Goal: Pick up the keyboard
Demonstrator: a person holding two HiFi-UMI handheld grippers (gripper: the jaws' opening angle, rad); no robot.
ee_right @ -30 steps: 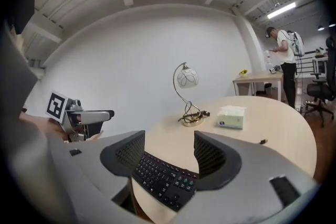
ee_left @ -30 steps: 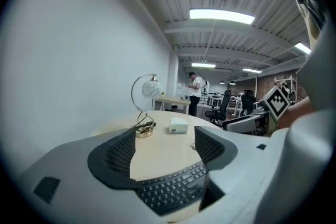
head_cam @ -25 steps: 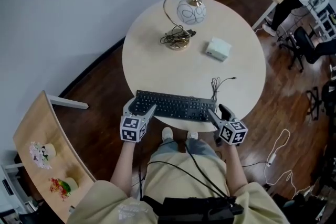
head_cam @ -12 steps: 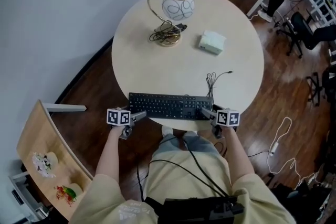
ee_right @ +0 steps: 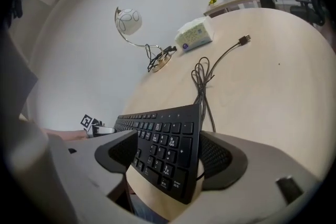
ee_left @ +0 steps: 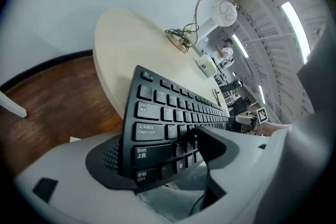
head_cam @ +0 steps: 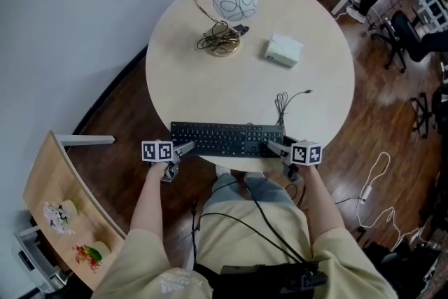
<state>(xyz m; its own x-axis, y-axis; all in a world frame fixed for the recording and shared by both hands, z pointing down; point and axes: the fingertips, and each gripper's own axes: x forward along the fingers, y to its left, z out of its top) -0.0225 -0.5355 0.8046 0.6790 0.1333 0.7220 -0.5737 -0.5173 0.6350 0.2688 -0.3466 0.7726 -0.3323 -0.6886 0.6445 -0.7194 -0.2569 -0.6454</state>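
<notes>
L gripper (head_cam: pixel 185 148)/R gripper (head_cam: pixel 273 147) lower, on kbd (head_cam: pixel 227 139)

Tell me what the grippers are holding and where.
The keyboard: left gripper on its left end, right gripper on its right end, jaws having just closed further.

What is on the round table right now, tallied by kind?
keyboard: 1
lamp: 1
white box: 1
loose cable: 1
Total: 4
</notes>
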